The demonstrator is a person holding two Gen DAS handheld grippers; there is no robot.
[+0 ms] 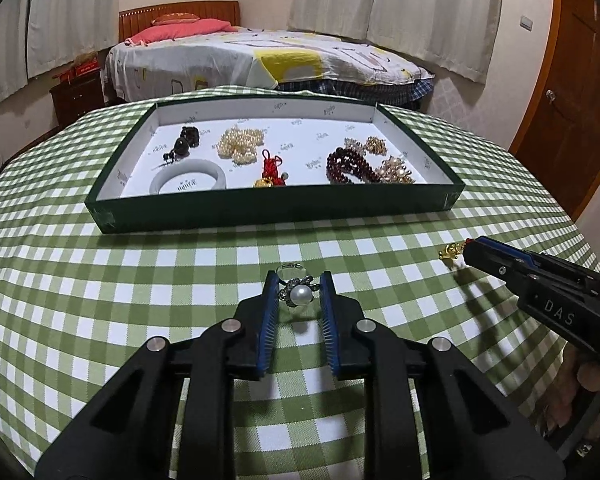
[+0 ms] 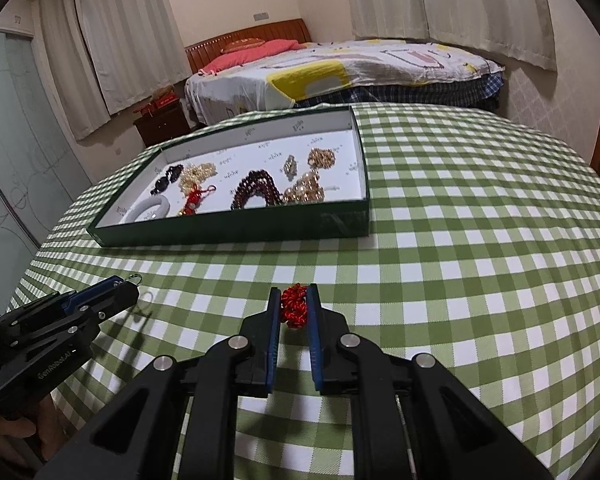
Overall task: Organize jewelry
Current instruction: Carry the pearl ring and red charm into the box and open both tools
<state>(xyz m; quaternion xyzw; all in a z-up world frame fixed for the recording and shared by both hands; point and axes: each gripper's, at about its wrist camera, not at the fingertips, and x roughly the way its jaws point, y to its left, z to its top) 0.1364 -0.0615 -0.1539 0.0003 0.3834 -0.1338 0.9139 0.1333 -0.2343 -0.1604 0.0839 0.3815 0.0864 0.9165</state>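
Left gripper (image 1: pixel 299 294) jaws stand apart, bracketing the silver flower-shaped ring with a white pearl (image 1: pixel 298 293) on the green-checked tablecloth (image 1: pixel 180 272), apparently not yet clamped. Right gripper (image 2: pixel 294 307) looks pinched on the red knotted-cord charm (image 2: pixel 294 306), whose gold end (image 1: pixel 450 251) trails ahead of its tips. Dark green shallow cardboard tray (image 1: pixel 268 207) lies straight ahead of the left gripper, well apart, long axis crosswise, near wall facing it; for the right gripper it sits ahead-left.
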